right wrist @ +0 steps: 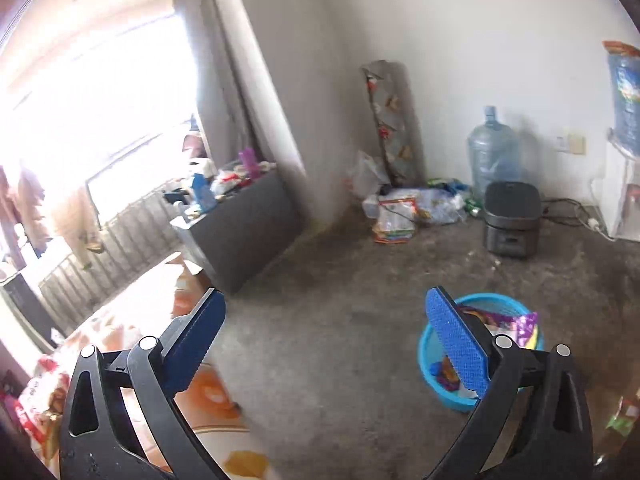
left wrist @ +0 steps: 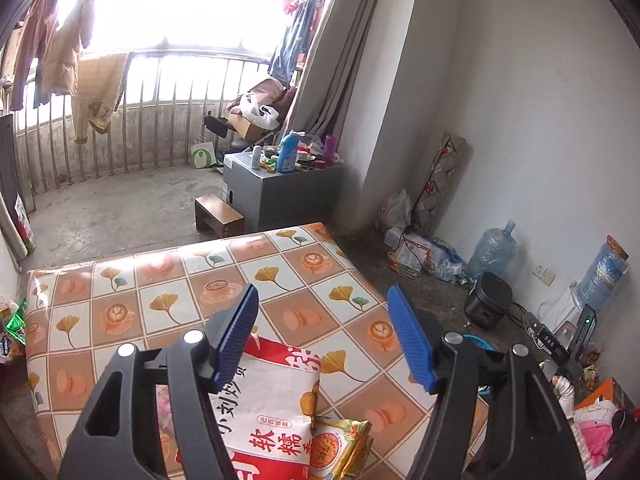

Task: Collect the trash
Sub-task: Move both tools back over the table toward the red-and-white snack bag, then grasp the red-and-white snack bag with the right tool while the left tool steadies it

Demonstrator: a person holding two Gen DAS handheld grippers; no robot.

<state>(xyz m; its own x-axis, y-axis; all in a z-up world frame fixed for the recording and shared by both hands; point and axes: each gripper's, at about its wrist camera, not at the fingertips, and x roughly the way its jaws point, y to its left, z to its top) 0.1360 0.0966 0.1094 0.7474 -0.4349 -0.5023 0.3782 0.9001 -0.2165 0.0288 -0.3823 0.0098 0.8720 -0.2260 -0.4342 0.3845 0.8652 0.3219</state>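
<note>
In the left wrist view a red and white snack bag (left wrist: 272, 412) lies on the patterned table (left wrist: 168, 304), with a small yellow wrapper (left wrist: 340, 448) beside it. My left gripper (left wrist: 324, 300) is open just above the red bag, holding nothing. In the right wrist view my right gripper (right wrist: 324, 312) is open and empty above the floor past the table's edge (right wrist: 208, 392). A blue basin (right wrist: 436, 380) with several wrappers in it stands on the floor beside the right finger (right wrist: 456, 340). The red bag shows at the far left there (right wrist: 40, 392).
A grey cabinet (left wrist: 276, 192) with bottles and a low wooden stool (left wrist: 218, 216) stand beyond the table. A black bin (right wrist: 512, 220), water jugs (right wrist: 492, 152) and a pile of bags (right wrist: 404, 212) line the wall. Green wrappers (left wrist: 14, 320) lie at the table's left edge.
</note>
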